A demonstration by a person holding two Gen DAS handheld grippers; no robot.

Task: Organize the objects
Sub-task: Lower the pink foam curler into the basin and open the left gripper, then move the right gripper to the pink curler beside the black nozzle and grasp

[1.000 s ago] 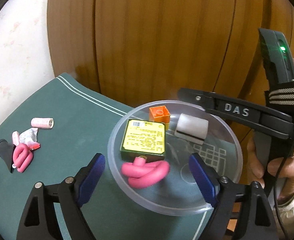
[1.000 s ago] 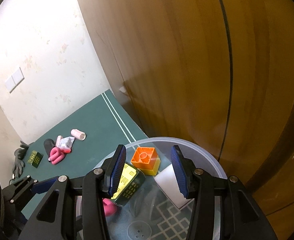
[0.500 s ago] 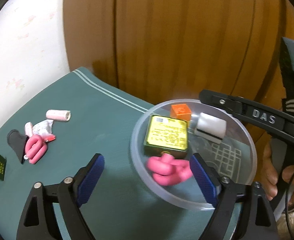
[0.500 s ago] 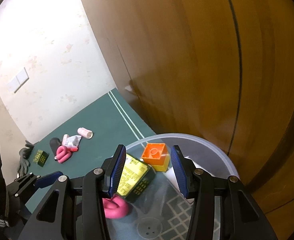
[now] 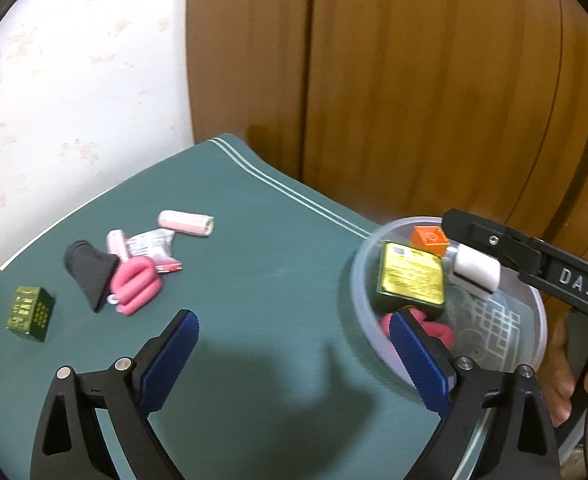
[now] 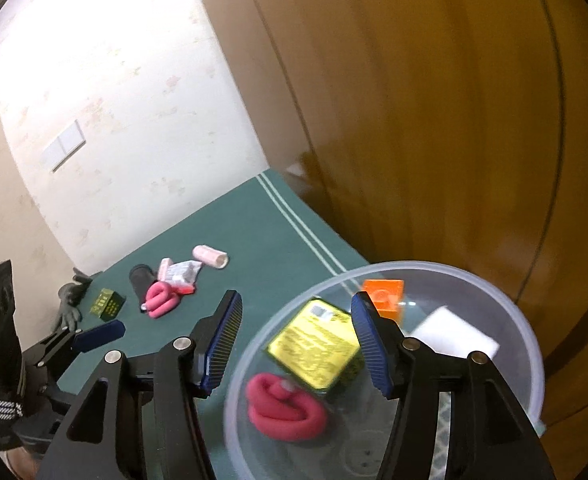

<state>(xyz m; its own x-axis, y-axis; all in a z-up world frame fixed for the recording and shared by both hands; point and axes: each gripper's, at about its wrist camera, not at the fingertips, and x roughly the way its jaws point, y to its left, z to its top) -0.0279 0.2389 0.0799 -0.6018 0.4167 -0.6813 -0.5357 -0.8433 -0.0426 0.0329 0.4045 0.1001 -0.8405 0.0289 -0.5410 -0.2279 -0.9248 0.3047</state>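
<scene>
A clear plastic bowl [image 5: 532,304] [image 6: 506,300] stands at the right end of the green mat. It holds a yellow-labelled box [image 5: 412,278] [image 6: 318,342], an orange brick [image 5: 428,237] [image 6: 386,294], a white block [image 5: 476,272] [image 6: 454,334] and a pink curled roller [image 6: 284,406]. On the mat to the left lie a pink roller [image 5: 136,286] [image 6: 162,298], a pale pink spool [image 5: 186,222], a wrapper [image 5: 150,240], a black piece [image 5: 90,270] and a small green box [image 5: 30,312]. My left gripper [image 5: 294,354] is open and empty over the mat. My right gripper [image 6: 296,342] is open and empty over the bowl's left rim.
A wooden cabinet [image 5: 414,80] stands right behind the mat, and a papered wall [image 5: 74,80] is at the back left. A grey glove [image 6: 70,298] lies at the mat's far left edge. The mat's white-striped edge [image 5: 294,190] runs along the cabinet.
My left gripper has swung left from over the bowl toward the loose items. My right gripper has turned a little left; the bowl now sits lower right in its view.
</scene>
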